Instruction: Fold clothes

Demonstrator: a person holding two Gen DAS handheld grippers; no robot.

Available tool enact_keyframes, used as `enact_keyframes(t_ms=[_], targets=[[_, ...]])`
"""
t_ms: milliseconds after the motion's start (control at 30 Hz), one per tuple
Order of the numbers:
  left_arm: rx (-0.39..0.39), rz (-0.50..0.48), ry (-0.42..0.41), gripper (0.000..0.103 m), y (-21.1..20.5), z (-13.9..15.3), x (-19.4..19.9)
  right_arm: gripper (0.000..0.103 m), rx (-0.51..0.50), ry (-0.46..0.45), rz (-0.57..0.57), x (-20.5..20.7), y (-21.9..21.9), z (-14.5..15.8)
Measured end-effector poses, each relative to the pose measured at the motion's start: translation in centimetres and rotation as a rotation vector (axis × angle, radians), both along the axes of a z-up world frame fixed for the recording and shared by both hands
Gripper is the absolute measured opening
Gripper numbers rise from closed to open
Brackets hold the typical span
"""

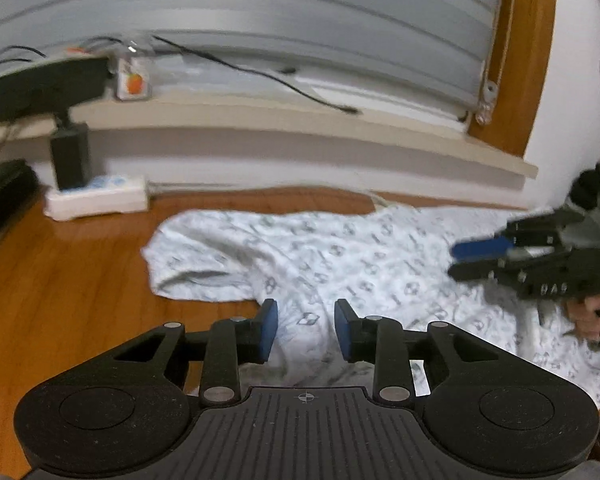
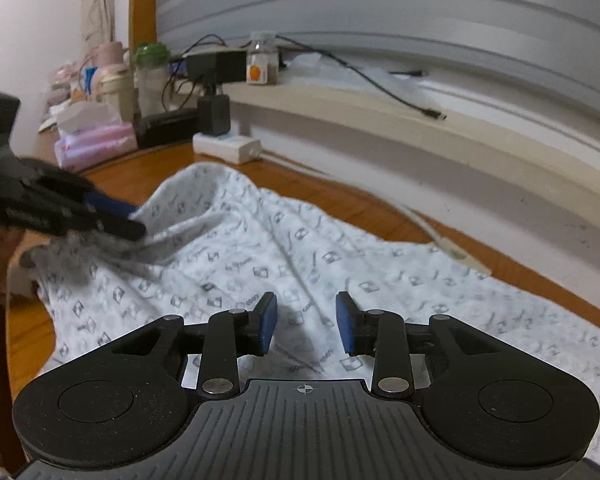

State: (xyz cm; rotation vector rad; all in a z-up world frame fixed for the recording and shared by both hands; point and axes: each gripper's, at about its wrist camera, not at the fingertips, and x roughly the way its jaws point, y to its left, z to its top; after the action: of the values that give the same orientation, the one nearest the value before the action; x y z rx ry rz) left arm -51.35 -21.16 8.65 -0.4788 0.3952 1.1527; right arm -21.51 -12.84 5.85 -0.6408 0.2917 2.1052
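Observation:
A white garment point(image 1: 340, 264) with a small grey print lies spread on the wooden table point(image 1: 60, 280); it also fills the right wrist view point(image 2: 300, 264). My left gripper point(image 1: 306, 330) is open just above the cloth near its left edge, with nothing between its blue pads. My right gripper point(image 2: 306, 328) is open over the middle of the garment, also empty. Each gripper shows in the other's view: the right one at the right edge point(image 1: 532, 260), the left one at the left edge point(image 2: 80, 212), blurred over the garment's corner.
A white power strip point(image 1: 96, 200) with a black adapter point(image 1: 70, 156) stands at the table's back by the wall. A black cable point(image 2: 400, 92) runs along the window ledge point(image 2: 420, 120). Jars, cups and pink packets point(image 2: 96, 136) crowd the far left corner.

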Motion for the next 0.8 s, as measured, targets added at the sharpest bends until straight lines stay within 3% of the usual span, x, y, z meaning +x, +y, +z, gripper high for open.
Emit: enact_keyframes(t_ms=[133, 267, 467, 567, 600, 633, 700, 800], targets=[[0.043, 0.063, -0.007, 0.034, 0.1, 1.2, -2.4, 0.033, -0.020, 0.011, -0.004, 0.4, 0.3, -1.2], [0.045, 0.115, 0.118, 0.034, 2.1, 1.2, -3.7, 0.033, -0.035, 0.035, -0.003, 0.8, 0.5, -1.6], [-0.038, 0.037, 0.254, 0.034, 6.4, -1.0, -3.0, 0.034, -0.047, 0.059, -0.002, 1.1, 0.7, -1.6], [-0.024, 0.030, 0.302, 0.033, 8.0, -1.4, -2.3, 0.034, -0.055, 0.077, -0.001, 1.4, 0.9, -1.6], [-0.019, 0.027, 0.296, 0.006, 8.4, -1.3, -2.3, 0.034, -0.059, 0.084, -0.001, 1.5, 0.9, -1.6], [-0.021, 0.019, 0.274, 0.002, 8.8, -0.9, -2.4, 0.034, -0.063, 0.091, 0.000, 1.6, 1.0, -1.6], [0.010, 0.017, 0.234, 0.001, 9.3, 0.6, -2.7, 0.034, -0.070, 0.105, 0.000, 1.8, 1.0, -1.7], [0.108, 0.104, 0.161, 0.001, 10.2, 3.8, -4.5, 0.034, -0.076, 0.124, -0.001, 2.1, 1.1, -1.7]])
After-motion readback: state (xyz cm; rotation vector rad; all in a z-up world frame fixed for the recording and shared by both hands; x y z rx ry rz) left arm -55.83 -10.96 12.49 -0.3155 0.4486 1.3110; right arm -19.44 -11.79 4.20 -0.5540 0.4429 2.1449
